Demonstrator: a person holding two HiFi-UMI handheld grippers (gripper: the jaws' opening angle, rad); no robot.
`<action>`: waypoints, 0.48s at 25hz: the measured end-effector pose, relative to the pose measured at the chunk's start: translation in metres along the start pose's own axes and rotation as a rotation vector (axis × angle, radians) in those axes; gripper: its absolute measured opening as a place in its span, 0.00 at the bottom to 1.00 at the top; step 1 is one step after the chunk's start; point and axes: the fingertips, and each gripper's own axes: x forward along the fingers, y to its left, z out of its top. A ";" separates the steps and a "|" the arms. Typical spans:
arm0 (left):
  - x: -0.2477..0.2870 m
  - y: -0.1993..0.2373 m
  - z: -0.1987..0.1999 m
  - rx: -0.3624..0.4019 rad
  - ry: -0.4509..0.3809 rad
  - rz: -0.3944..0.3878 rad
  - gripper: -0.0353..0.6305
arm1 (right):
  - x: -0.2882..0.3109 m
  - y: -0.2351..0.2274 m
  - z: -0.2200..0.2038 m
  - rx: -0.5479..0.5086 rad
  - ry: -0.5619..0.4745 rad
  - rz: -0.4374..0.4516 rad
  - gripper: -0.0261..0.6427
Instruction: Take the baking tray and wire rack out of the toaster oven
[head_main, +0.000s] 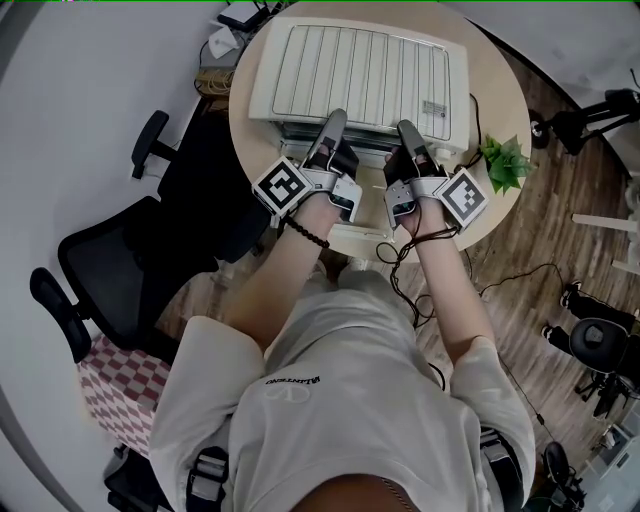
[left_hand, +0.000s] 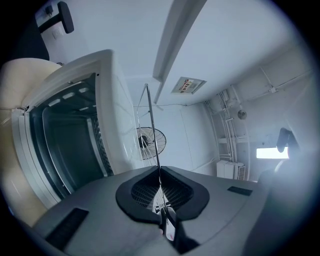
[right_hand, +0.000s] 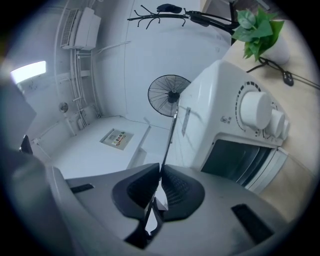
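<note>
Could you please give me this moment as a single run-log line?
left gripper: shut on wire rack | right gripper: shut on wire rack | toaster oven: open, on round table

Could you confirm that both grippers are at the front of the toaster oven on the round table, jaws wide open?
Not wide open: the left gripper and right gripper are each shut on a thin metal edge, as both gripper views show. They are at the front of the toaster oven on the round table.
</note>
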 end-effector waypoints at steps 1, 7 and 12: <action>0.001 0.001 0.000 0.004 0.000 0.002 0.06 | 0.001 -0.001 0.000 0.002 0.000 -0.003 0.06; 0.002 0.009 0.000 0.011 0.005 0.025 0.06 | 0.003 -0.005 0.001 0.032 -0.002 -0.017 0.06; -0.001 0.010 -0.001 0.034 0.015 0.042 0.07 | 0.000 -0.007 -0.002 0.036 -0.012 -0.041 0.07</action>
